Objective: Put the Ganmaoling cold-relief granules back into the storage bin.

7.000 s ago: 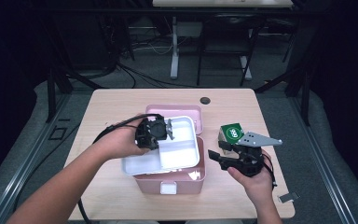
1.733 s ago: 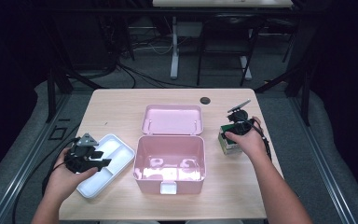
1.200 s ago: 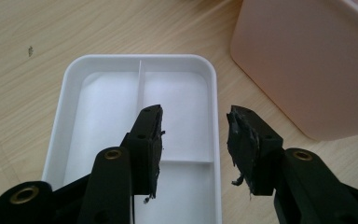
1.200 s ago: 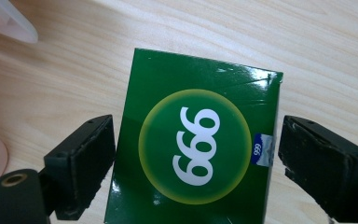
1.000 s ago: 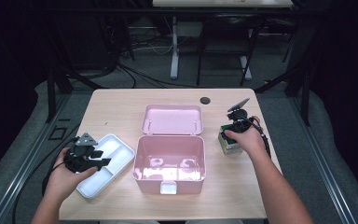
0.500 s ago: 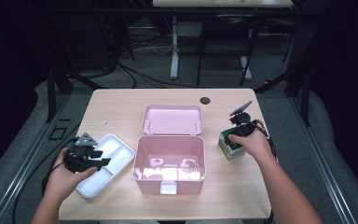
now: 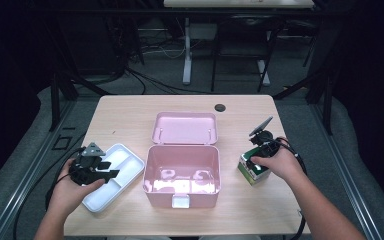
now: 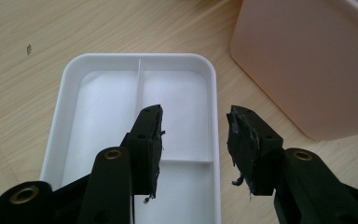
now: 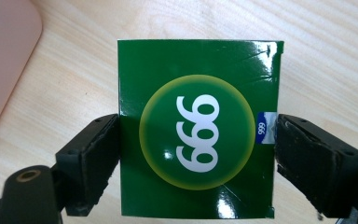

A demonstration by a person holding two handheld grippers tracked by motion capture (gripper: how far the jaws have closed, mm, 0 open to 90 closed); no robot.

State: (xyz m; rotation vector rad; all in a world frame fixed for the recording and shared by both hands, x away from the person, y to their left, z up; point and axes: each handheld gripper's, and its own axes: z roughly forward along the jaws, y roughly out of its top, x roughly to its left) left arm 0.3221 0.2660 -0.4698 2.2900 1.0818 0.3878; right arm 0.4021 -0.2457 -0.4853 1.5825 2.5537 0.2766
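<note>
Nearest the person, at the front edge of the pale wooden bench (image 7: pixel 130 110), the left gripper (image 7: pixel 94 167) is held over the white plastic divided tray (image 7: pixel 122 165), which lies just left of the open pink plastic storage box (image 7: pixel 182 175). In the left gripper view, the fingers (image 8: pixel 149 135) are seen spread apart with nothing between them, hovering above the tray (image 8: pixel 60 135), whose inner dividers split it into compartments; the box's pink wall (image 8: pixel 307 60) is seen close beside the tray.

To the right of the pink box, set apart from it on the bench, the green glossy cardboard carton (image 7: pixel 252 169) is found, with the right gripper (image 7: pixel 261 150) placed over it. In the right gripper view, the carton (image 9: pixel 198 126), printed with a round yellow-rimmed emblem bearing 3 white digits, is seen between the 2 fingers (image 9: pixel 93 154), which sit against its 2 opposite sides and grip it. Whether the carton is resting on the bench cannot be told.

Behind the box's basin, its hinged pink lid (image 7: pixel 185 127) is laid open flat on the bench. Farther back, beyond the lid and slightly right, a small dark round hole (image 7: pixel 220 107) is seen in the bench top.
</note>
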